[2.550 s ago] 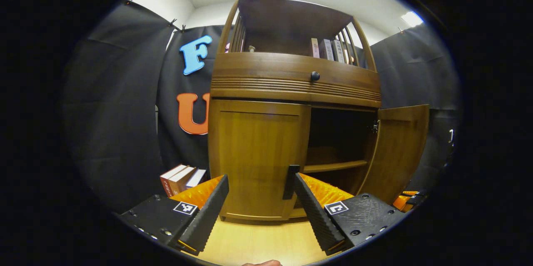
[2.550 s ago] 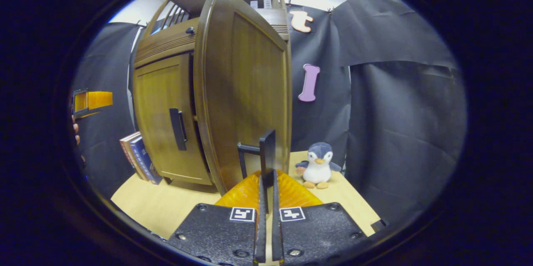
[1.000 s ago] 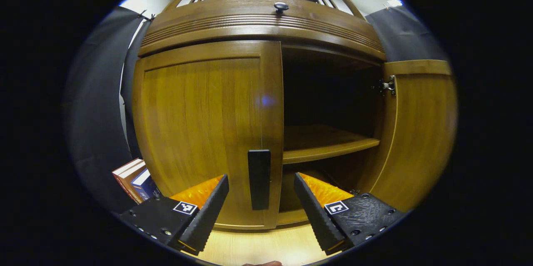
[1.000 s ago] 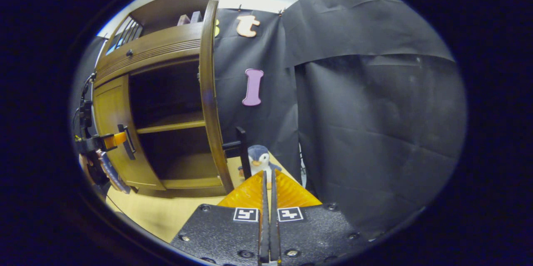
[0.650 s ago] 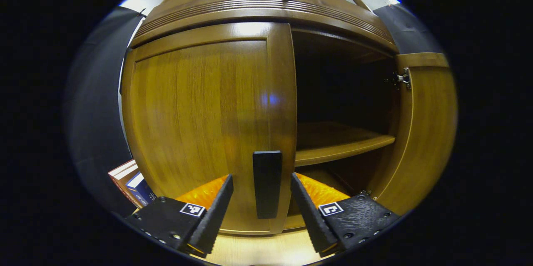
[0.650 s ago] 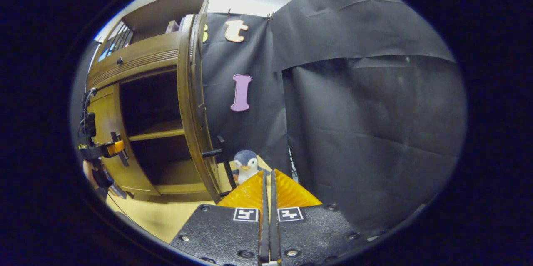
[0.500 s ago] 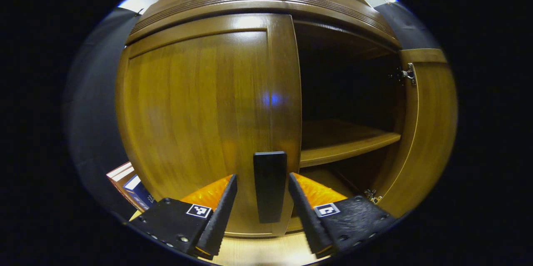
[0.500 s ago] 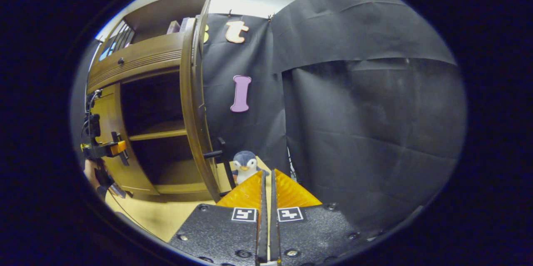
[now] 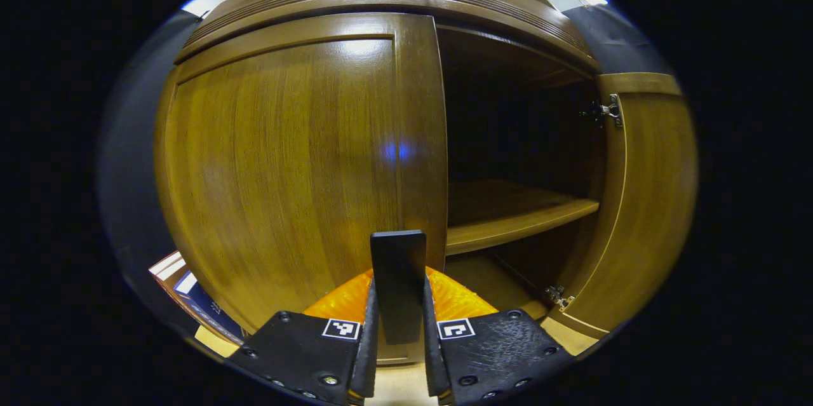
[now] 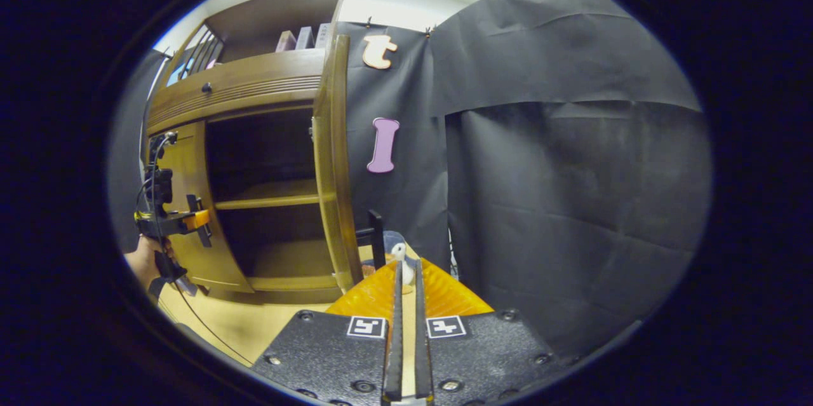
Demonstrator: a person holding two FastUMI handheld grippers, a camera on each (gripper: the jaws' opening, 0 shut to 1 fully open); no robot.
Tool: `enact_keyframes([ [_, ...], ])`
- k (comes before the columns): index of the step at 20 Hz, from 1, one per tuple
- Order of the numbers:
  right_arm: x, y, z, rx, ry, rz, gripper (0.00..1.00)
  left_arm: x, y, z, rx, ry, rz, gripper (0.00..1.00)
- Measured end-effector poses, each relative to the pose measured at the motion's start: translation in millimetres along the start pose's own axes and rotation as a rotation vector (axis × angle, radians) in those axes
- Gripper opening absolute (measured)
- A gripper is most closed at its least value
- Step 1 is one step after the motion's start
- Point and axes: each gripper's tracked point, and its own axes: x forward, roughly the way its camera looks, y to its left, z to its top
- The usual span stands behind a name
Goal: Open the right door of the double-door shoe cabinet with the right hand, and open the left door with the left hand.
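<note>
Black handle [image 9: 398,279] between left hand-held gripper [image 9: 398,355]

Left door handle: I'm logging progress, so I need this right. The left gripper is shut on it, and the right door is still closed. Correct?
Not quite. The left gripper is shut on the left door handle, but the right door stands swung open, as the left gripper view shows.

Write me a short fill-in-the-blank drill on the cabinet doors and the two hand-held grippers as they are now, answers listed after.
1. The left hand-held gripper is shut on the ____ of the left door.
2. The right door stands ____.
3. Inside the shoe cabinet one wooden ____ crosses the open half.
4. The right hand-held gripper holds ____.

Answers: handle; open; shelf; nothing
</note>
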Motion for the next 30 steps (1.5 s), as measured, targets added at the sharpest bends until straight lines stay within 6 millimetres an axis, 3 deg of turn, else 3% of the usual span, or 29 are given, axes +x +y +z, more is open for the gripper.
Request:
enact_keyframes([
  [1, -1.9, 2.3, -1.6, -0.003, 0.003, 0.005, 0.12, -0.3, -1.0, -0.6, -0.009, 0.004, -0.012, 0.30],
  [3, -5.5, 5.6, -2.6, -0.008, 0.002, 0.008, 0.14, -4.0, -1.9, -1.9, -0.015, 0.010, -0.026, 0.30],
  [4, -7.6, 6.9, -2.5, -0.008, 0.000, 0.009, 0.19, -6.9, -2.1, -2.4, -0.007, 0.009, -0.027, 0.20],
  [5, -9.1, 8.7, -3.3, -0.006, -0.002, 0.010, 0.18, -10.2, -2.2, -3.6, 0.007, 0.011, -0.027, 0.30],
  [8, -11.0, 19.3, -7.7, -0.009, 0.002, 0.029, 0.28, -19.7, -1.8, -5.2, 0.033, 0.018, -0.039, 0.30],
  [9, -11.9, 24.1, -7.6, -0.013, 0.003, 0.038, 0.27, -24.5, -3.8, -5.3, 0.024, 0.020, -0.049, 0.30],
  [10, -12.0, 27.9, -7.6, -0.017, 0.001, 0.047, 0.28, -25.8, -4.5, -7.2, 0.028, 0.020, -0.058, 0.23],
  [11, -12.7, 32.5, -6.4, -0.021, -0.002, 0.057, 0.28, -32.7, -2.7, -8.7, 0.032, 0.021, -0.063, 0.31],
  [12, -12.8, 37.8, -6.1, -0.026, -0.005, 0.069, 0.28, -37.7, -2.4, -8.6, 0.034, 0.020, -0.069, 0.23],
  [23, -14.9, 104.8, 0.0, -0.083, -0.016, 0.224, 0.29, -92.8, 7.6, -18.2, 0.000, 0.017, -0.084, 0.23],
  [30, -18.2, 148.4, -12.4, -0.110, 0.019, 0.341, 0.28, -134.9, 25.8, -24.2, 0.013, 0.003, -0.044, 0.22],
])
